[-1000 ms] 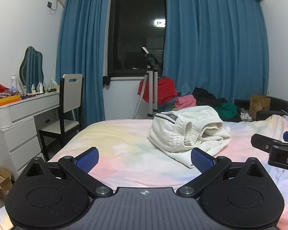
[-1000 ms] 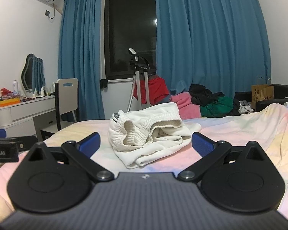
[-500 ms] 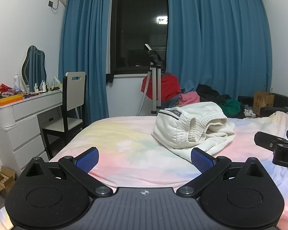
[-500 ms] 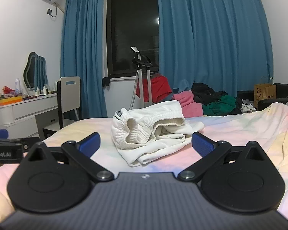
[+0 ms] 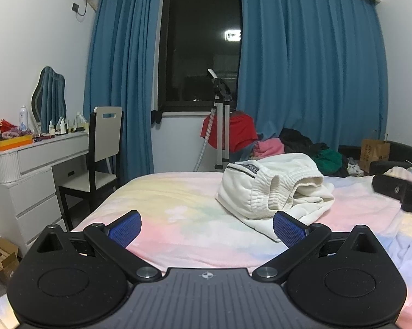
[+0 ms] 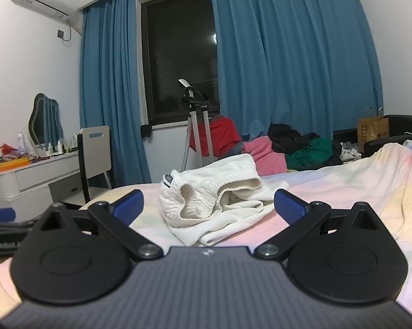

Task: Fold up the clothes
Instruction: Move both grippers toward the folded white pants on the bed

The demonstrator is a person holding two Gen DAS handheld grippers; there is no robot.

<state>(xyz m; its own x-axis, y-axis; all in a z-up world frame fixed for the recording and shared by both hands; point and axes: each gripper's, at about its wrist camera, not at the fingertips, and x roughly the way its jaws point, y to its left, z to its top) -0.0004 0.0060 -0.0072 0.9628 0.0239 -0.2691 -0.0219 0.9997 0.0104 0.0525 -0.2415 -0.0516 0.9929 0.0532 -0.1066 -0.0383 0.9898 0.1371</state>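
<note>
Both grippers hover low over the bed [image 5: 178, 205], and the white sweatpants [image 5: 271, 189] sit bunched in a loose heap on the pastel bedspread, ribbed waistband gaping toward the cameras. The left gripper [image 5: 207, 226] has its blue-padded fingers [image 5: 125, 226] spread wide, holding nothing, the sweatpants just ahead and to its right, the heap's near edge by the right finger. The right gripper [image 6: 208, 205] is spread just as wide and empty too, with the sweatpants [image 6: 214, 197] framed squarely between its fingers [image 6: 289, 205] and a little beyond the tips. Behind the sweatpants, a garment steamer stand [image 5: 221, 126] rises before the dark window, a pile of clothes [image 6: 293, 148] to its right, against the blue curtains [image 5: 310, 68].
</note>
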